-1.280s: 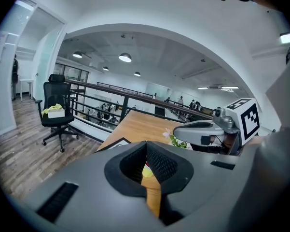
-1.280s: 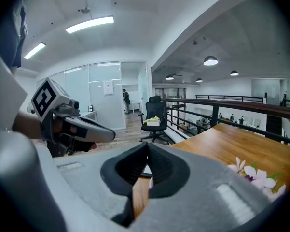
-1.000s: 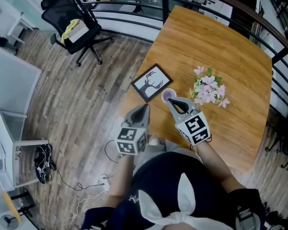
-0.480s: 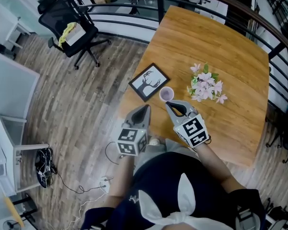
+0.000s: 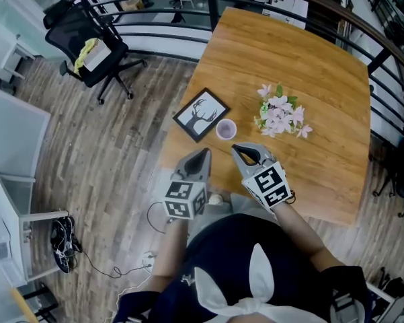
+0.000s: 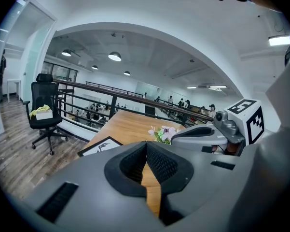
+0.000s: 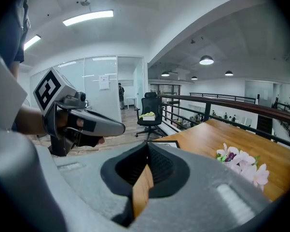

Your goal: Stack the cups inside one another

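Observation:
A single pale lilac cup [image 5: 226, 128] stands upright on the wooden table [image 5: 322, 66], near its front left edge. My right gripper [image 5: 238, 149] hangs just short of the cup, shut and holding nothing, its tip a little apart from the rim. Left of it my left gripper [image 5: 203, 155] is over the table's edge, also shut and empty. In the left gripper view my left gripper [image 6: 146, 146] has its jaws closed at the tip, and the cup is hidden. The right gripper [image 7: 147, 146] shows the same in its own view.
A black-framed deer picture [image 5: 202, 115] lies just left of the cup, and a spray of pink flowers [image 5: 279, 116] lies to its right. A black railing [image 5: 154, 19] runs behind the table. An office chair [image 5: 87, 42] and floor cables [image 5: 121, 268] are at the left.
The right gripper's tip was at the cup's rim a second ago and now lies apart from it. Cup, frame and flowers have shifted up and left in the head view.

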`<state>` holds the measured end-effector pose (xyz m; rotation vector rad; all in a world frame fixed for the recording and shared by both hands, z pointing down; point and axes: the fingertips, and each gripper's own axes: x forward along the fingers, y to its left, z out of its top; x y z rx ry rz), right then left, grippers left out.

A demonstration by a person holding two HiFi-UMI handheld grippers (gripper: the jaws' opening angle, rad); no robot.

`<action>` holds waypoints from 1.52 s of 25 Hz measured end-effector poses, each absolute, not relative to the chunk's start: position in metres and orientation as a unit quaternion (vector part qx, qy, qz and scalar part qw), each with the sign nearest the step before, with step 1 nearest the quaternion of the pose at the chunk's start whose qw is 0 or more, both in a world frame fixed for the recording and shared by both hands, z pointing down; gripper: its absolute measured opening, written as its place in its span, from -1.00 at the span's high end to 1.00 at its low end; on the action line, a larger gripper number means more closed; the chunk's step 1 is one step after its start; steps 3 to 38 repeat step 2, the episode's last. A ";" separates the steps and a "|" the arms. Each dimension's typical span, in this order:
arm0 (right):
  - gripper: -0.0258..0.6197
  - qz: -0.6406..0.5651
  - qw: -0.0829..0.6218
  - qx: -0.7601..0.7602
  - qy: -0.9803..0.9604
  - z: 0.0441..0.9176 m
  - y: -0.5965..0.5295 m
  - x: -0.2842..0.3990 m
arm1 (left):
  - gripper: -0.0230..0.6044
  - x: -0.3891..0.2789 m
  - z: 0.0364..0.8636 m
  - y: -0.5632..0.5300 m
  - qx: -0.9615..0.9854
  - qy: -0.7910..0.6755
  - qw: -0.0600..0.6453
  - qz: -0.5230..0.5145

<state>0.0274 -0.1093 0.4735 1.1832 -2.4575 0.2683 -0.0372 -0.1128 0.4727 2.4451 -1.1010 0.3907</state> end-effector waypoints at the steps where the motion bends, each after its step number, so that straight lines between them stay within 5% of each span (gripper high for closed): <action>1: 0.93 0.097 0.200 0.424 -0.878 0.475 -0.108 0.029 | 0.87 -0.035 0.474 -0.112 0.882 -0.395 0.214 0.141; 38: 0.93 0.097 0.201 0.426 -0.877 0.476 -0.107 0.031 | 0.87 -0.033 0.474 -0.111 0.883 -0.394 0.214 0.141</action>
